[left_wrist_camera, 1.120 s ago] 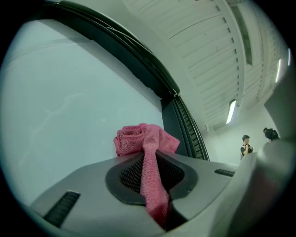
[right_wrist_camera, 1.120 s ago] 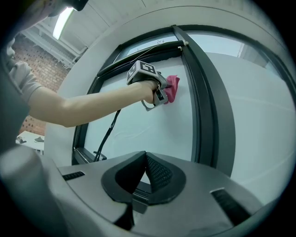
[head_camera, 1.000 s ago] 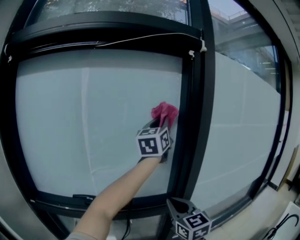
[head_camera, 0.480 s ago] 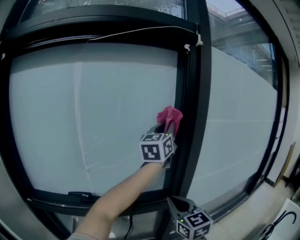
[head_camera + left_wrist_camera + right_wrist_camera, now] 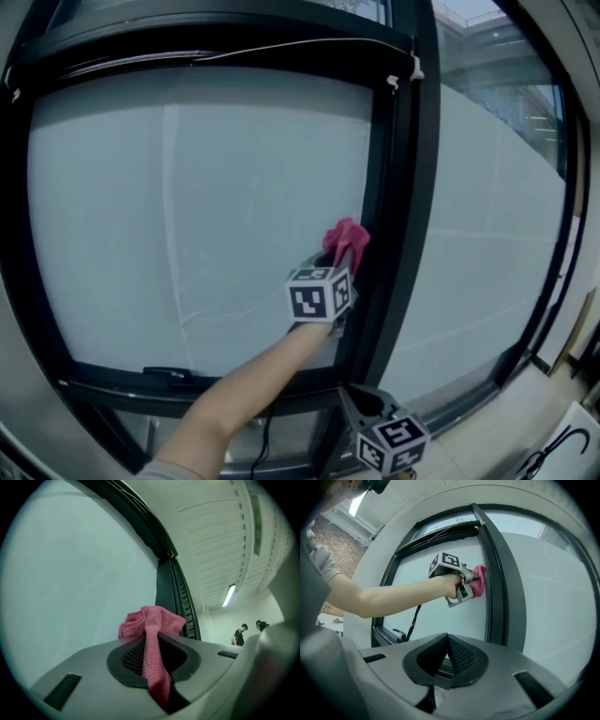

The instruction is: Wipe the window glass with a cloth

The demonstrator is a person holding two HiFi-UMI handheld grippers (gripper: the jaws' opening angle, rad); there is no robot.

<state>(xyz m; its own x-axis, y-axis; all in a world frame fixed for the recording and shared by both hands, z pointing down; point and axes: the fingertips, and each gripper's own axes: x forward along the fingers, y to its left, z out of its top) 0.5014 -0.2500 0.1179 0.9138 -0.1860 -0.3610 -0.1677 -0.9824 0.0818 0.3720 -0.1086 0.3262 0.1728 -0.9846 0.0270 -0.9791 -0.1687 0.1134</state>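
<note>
Lower and nearer the black window upright [image 5: 401, 234] than a second ago, your soft pink terry cloth [image 5: 346, 238] sits against the frosted window glass [image 5: 187, 216], pinched in your left gripper's [image 5: 338, 257] fingers. It looks light and floppy, so hold its bunched middle. Your right gripper's [image 5: 446, 651] fingers are pressed together, empty.
</note>
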